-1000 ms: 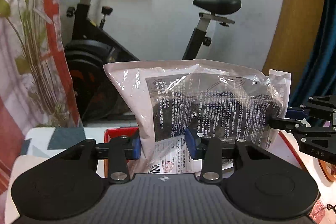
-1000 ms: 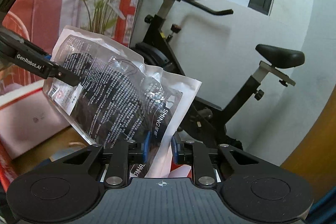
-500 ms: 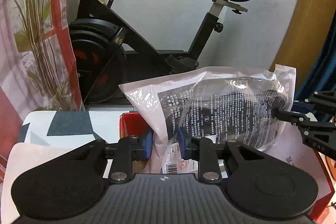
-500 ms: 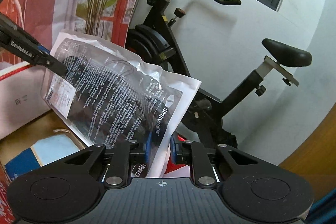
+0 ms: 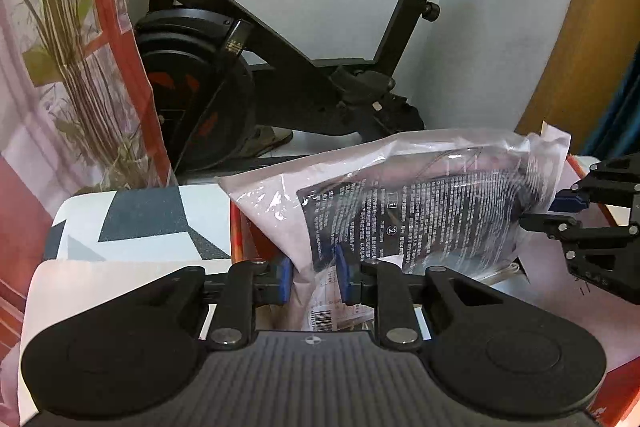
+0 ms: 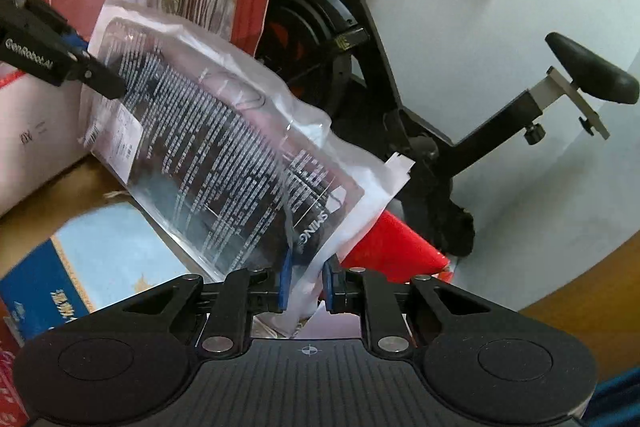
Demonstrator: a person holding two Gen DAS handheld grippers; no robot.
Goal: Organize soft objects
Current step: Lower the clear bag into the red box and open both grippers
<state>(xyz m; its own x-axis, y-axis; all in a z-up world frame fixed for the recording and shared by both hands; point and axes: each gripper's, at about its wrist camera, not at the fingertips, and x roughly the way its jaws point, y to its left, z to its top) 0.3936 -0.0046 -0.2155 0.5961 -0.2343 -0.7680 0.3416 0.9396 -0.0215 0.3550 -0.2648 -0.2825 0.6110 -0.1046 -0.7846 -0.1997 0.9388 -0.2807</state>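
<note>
A clear plastic bag with a dark soft item inside and white print hangs stretched between both grippers. In the left wrist view my left gripper pinches the bag's lower left corner, its jaws still closing on the plastic. My right gripper grips the bag's right edge. The right wrist view shows the same bag slanting from upper left to lower right, with the right gripper shut on its near corner. There the left gripper clamps the far end.
A red open box sits under the bag, with a blue carton and a white box inside or beside it. A black exercise bike stands behind. A patterned cushion and a plant are at left.
Both grippers have sunk and tipped downward, bringing the bag lower over the red box. The left gripper's jaws have narrowed on the bag's corner.
</note>
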